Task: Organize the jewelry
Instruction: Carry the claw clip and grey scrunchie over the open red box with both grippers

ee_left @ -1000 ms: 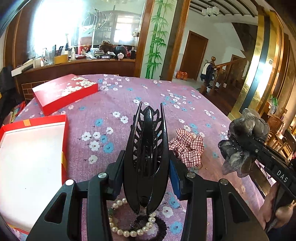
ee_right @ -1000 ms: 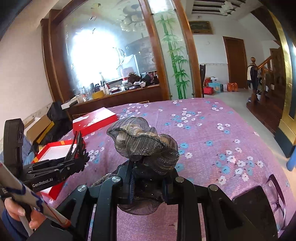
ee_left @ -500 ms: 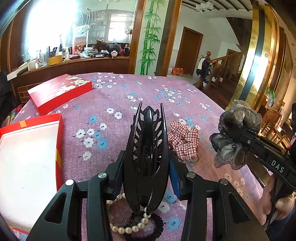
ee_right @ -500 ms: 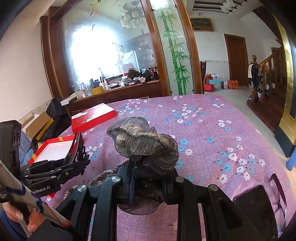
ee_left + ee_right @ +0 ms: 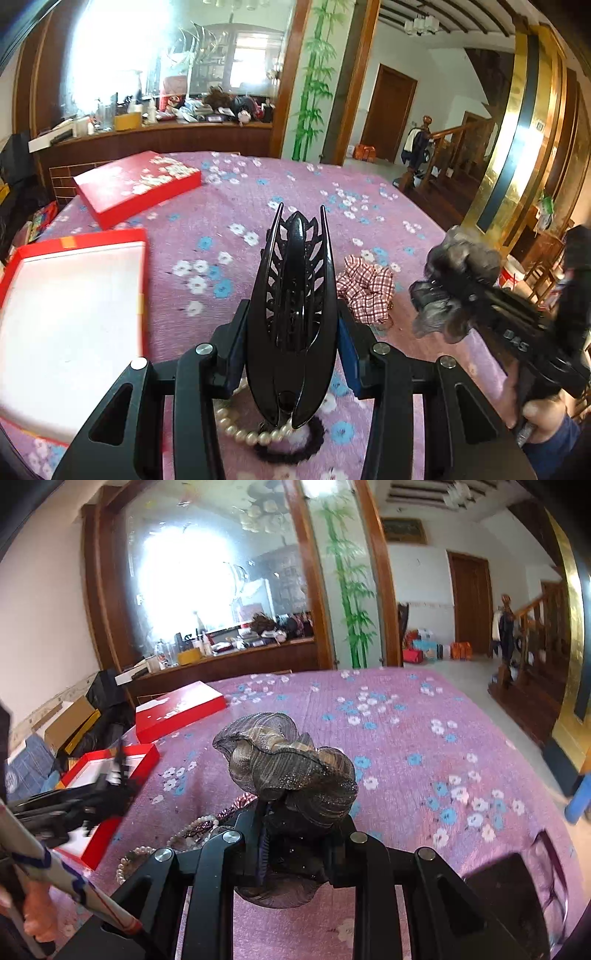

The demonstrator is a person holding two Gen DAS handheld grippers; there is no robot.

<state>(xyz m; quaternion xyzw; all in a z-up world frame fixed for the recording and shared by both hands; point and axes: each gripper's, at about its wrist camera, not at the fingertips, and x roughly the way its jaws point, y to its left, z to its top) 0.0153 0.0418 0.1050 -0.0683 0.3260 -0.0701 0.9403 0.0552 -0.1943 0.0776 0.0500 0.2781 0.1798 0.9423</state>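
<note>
My left gripper (image 5: 293, 328) is shut on a large black hair claw clip (image 5: 295, 295), which stands upright between the pads above the purple flowered tablecloth. My right gripper (image 5: 295, 834) is shut on a grey-brown gauzy scrunchie (image 5: 288, 760); the left wrist view shows the same gripper (image 5: 447, 295) at the right with that scrunchie (image 5: 454, 269). An open red box (image 5: 142, 291) with a white inside lies at the left. A pearl bracelet (image 5: 255, 435) and a black hair tie (image 5: 295, 448) lie under the clip. A red checked scrunchie (image 5: 365, 288) lies further right.
The red box lid (image 5: 136, 184) with white flowers lies at the far left of the table. Beaded bracelets (image 5: 199, 827) lie beside the right gripper. A dark phone (image 5: 506, 897) and glasses (image 5: 550, 871) lie at the near right. A wooden counter stands behind the table.
My left gripper has shifted with the clip, so the open box now sits closer and larger at the left. The right gripper has kept its hold and place.
</note>
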